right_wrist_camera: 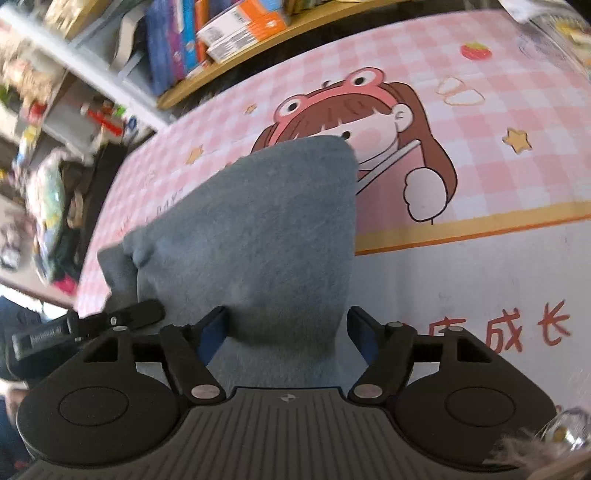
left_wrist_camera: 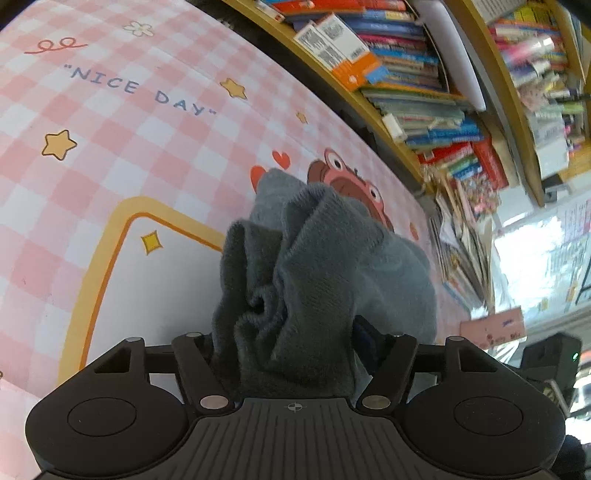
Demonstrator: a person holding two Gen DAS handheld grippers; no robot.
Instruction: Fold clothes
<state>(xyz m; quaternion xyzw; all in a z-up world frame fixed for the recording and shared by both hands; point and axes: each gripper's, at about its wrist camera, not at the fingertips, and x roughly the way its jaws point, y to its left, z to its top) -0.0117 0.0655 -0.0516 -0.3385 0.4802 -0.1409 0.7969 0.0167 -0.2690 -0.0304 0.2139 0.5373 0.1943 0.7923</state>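
Observation:
A grey fleecy cloth [left_wrist_camera: 317, 258] is bunched into thick folds between the fingers of my left gripper [left_wrist_camera: 291, 332], which is shut on it above the pink checked table mat [left_wrist_camera: 110, 147]. In the right wrist view the same grey cloth [right_wrist_camera: 258, 229] spreads as a flat sheet up from my right gripper [right_wrist_camera: 288, 325], which is shut on its near edge; the fingertips are hidden by fabric. The cloth stretches left toward the other gripper [right_wrist_camera: 92, 325]. The mat [right_wrist_camera: 480, 277] lies beneath, printed with a cartoon girl.
Shelves crammed with books [left_wrist_camera: 406, 74] run along the table's far edge. More stacked books [right_wrist_camera: 221, 33] and cluttered shelves [right_wrist_camera: 55, 129] stand at the left of the right wrist view. A pink note [left_wrist_camera: 495, 328] sits near the table's right end.

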